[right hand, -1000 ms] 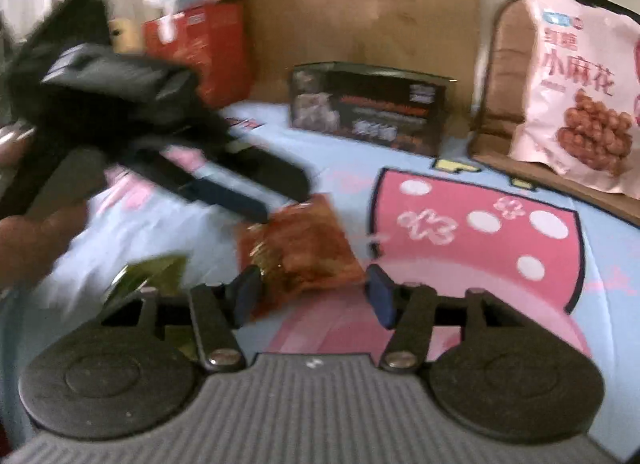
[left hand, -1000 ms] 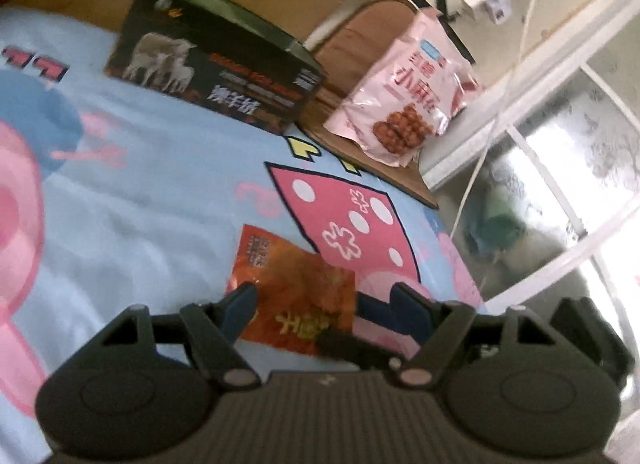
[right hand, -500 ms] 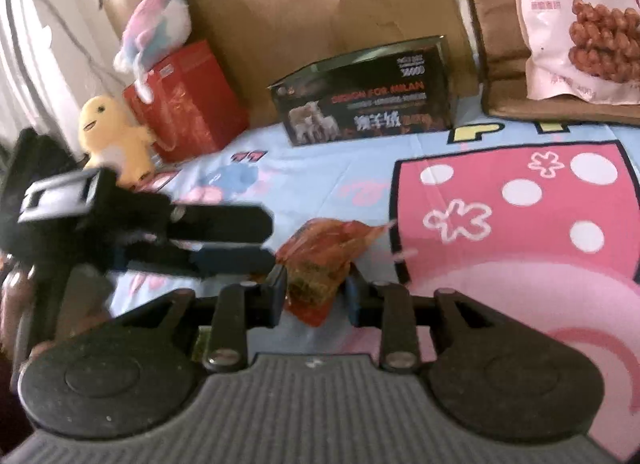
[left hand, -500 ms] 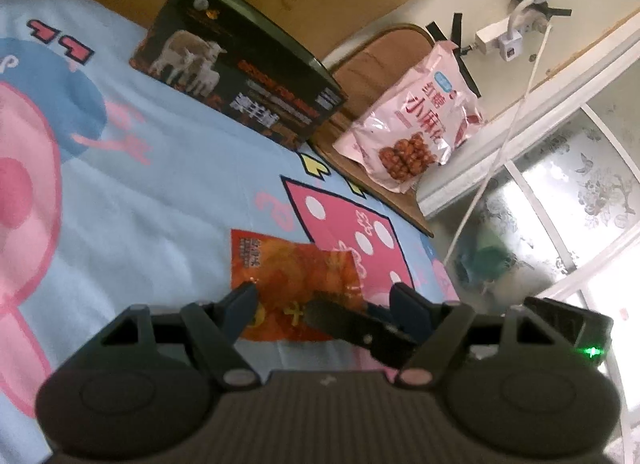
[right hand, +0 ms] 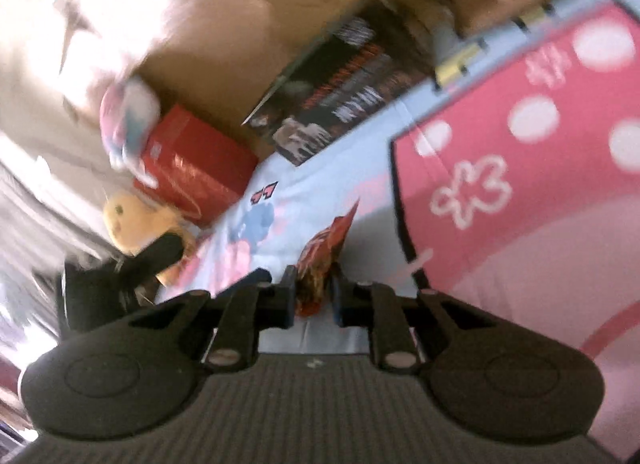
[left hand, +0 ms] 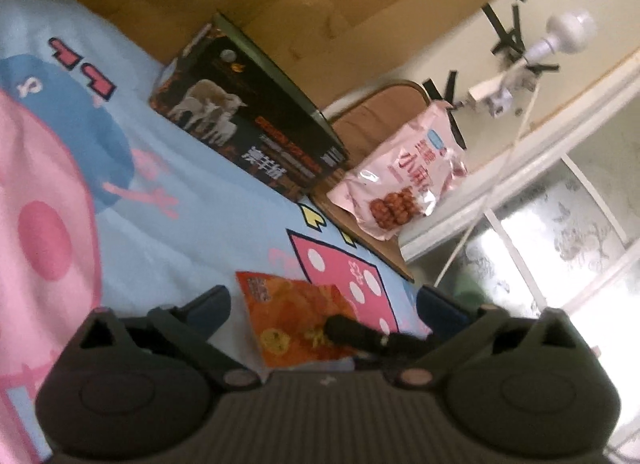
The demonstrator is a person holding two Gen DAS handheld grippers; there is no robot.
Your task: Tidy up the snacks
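Right wrist view: the orange snack packet, judged light, soft and crinkly, is pinched at its edge by the right gripper; the left gripper is spread wide, its jaws having just opened off the packet.

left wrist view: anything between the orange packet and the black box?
Nothing; only bare blue sheet lies between the orange packet and the black box, as the left wrist view shows.
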